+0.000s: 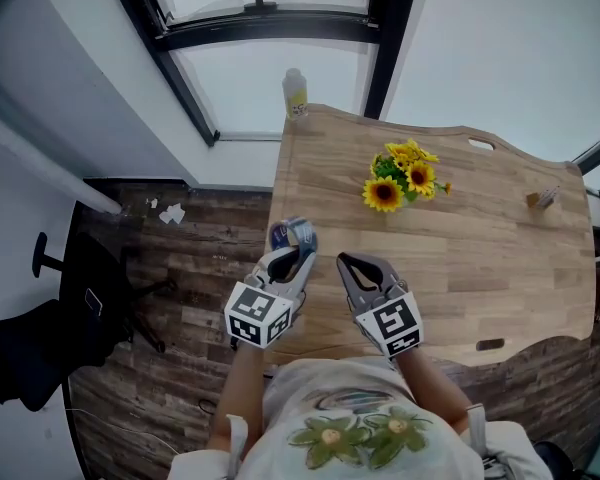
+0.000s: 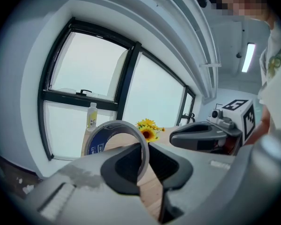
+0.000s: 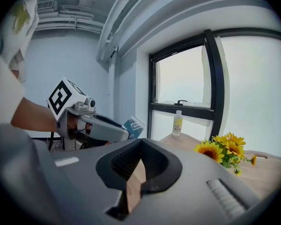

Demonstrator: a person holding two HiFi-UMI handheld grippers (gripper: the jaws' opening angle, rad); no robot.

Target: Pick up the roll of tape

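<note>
From here I count two tongs and one roll of tape. My left tongs [image 1: 288,253] are pinching the roll of tape [image 1: 302,233]. In the left gripper view the roll's band [image 2: 100,137] stands on edge between the pads, one pad inside the ring and one outside, with its blue side facing left. The roll hangs in the tongs at the near left edge of the counter [image 1: 480,268]. My right tongs [image 1: 358,268] sit just beside them, pressed together at the tips with nothing between them [image 3: 139,165]. On the counter I see one bunch of sunflowers [image 1: 400,176] with about three blooms, one pale bottle [image 1: 295,93] at the far corner by the window, and one small object [image 1: 542,198] near the right edge that I cannot identify. One dark chair [image 1: 40,338] stands on the floor to the left.
</note>
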